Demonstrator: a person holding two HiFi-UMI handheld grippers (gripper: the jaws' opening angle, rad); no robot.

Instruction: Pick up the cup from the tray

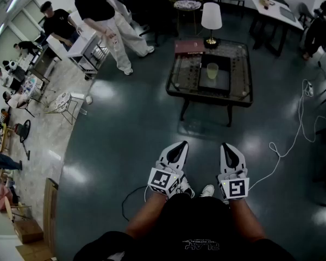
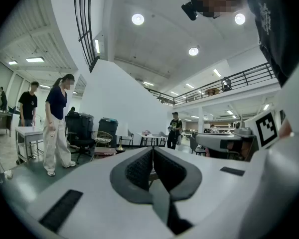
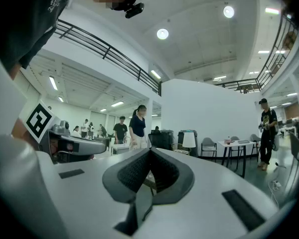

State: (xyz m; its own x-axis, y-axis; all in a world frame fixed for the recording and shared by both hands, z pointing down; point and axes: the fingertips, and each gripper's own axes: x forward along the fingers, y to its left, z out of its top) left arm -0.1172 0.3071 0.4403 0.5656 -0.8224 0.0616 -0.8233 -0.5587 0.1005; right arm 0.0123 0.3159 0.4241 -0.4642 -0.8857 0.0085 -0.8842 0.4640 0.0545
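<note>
A pale green cup [image 1: 212,70] stands upright on a dark tray [image 1: 205,86] that lies on a low glass-topped coffee table [image 1: 242,64] a few steps ahead in the head view. My left gripper [image 1: 180,144] and right gripper [image 1: 226,144] are held side by side close to my body, well short of the table and pointing toward it. Both are shut with nothing between the jaws. In the left gripper view the left gripper [image 2: 152,151] has its pads together, and so does the right gripper [image 3: 149,151] in the right gripper view. The jaws hide the cup in both gripper views.
A white table lamp [image 1: 211,20] and a dark red box [image 1: 189,46] sit at the table's far edge. A person in white trousers [image 1: 117,29] stands beyond, to the left. A white cable [image 1: 291,137] trails over the floor at the right. Chairs and a white table [image 1: 271,4] stand further back.
</note>
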